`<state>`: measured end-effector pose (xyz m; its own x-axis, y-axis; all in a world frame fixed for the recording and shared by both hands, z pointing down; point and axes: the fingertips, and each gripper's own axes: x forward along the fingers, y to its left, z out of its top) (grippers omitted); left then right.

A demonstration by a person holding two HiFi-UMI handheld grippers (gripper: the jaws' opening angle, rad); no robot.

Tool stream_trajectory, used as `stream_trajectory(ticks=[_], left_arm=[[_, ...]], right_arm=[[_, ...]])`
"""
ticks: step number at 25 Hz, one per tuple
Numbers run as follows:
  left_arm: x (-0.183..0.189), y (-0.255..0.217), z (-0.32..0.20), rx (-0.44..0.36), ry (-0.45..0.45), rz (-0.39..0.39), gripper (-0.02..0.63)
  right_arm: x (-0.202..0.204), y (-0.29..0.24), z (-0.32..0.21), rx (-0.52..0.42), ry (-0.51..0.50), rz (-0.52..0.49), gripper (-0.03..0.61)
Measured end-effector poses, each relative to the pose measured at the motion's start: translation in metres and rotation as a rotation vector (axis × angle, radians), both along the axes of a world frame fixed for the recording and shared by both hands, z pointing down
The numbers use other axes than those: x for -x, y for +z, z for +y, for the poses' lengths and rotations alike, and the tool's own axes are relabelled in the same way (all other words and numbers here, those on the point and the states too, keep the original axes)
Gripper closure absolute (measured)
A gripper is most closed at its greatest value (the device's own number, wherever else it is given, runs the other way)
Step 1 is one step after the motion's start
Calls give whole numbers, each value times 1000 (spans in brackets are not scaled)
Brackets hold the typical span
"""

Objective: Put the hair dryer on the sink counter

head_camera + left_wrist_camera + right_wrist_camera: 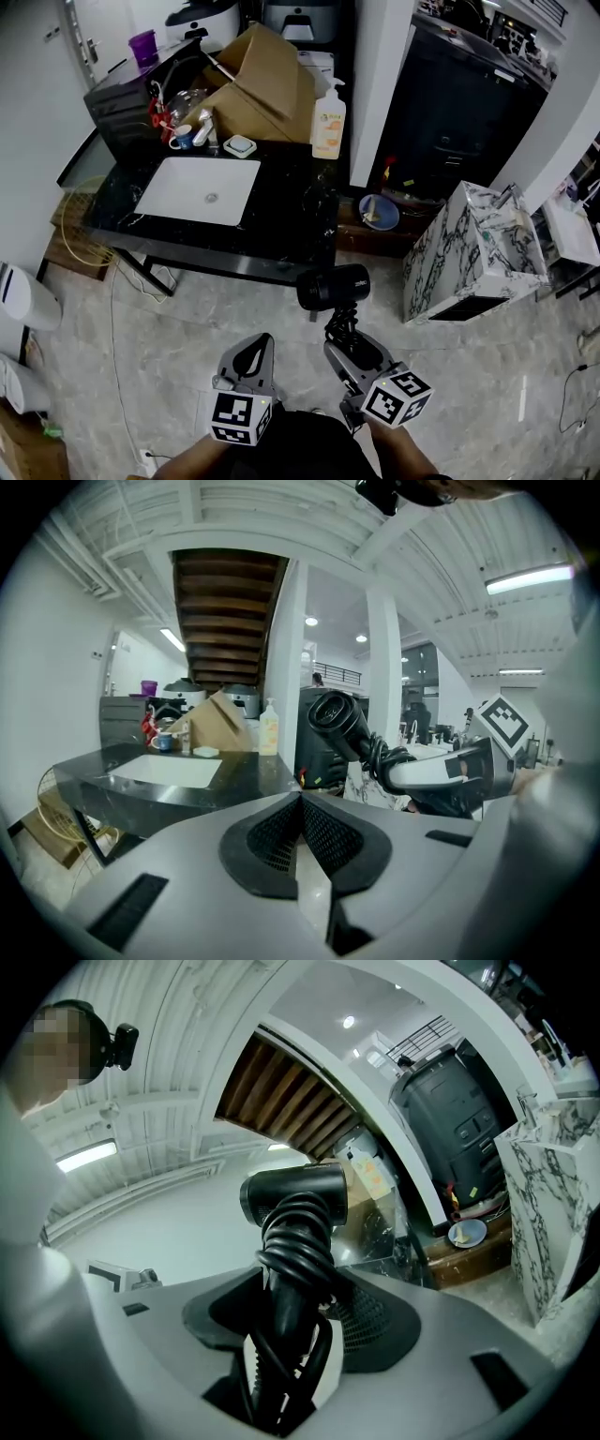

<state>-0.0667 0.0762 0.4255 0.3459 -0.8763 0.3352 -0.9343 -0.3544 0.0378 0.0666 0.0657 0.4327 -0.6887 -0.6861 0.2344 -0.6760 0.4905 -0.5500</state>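
Observation:
A black hair dryer (334,286), its cord wound round the handle, hangs over the floor just in front of the sink counter (291,211). My right gripper (343,334) is shut on that handle, nozzle end uppermost. In the right gripper view the hair dryer (295,1196) rises between the jaws of the right gripper (286,1309). My left gripper (254,345) sits beside it on the left, shut and holding nothing. In the left gripper view the left gripper (300,803) has its pads touching, with the hair dryer (337,720) to the right and the counter (234,778) ahead.
The counter holds a white sink basin (201,189), a soap bottle (328,122), a cardboard box (267,86), a cup (182,140) and a small white dish (241,146). A marble-patterned block (478,253) stands on the right, a blue plate (380,213) on a low shelf, a white bin (21,298) at left.

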Motion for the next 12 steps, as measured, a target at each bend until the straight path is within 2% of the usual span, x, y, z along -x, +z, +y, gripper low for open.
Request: stream_trajectory(ticks=[12], left_arm=[[81, -15, -70, -31, 48, 7, 606]], right_arm=[[49, 0, -67, 18, 131, 20, 322]])
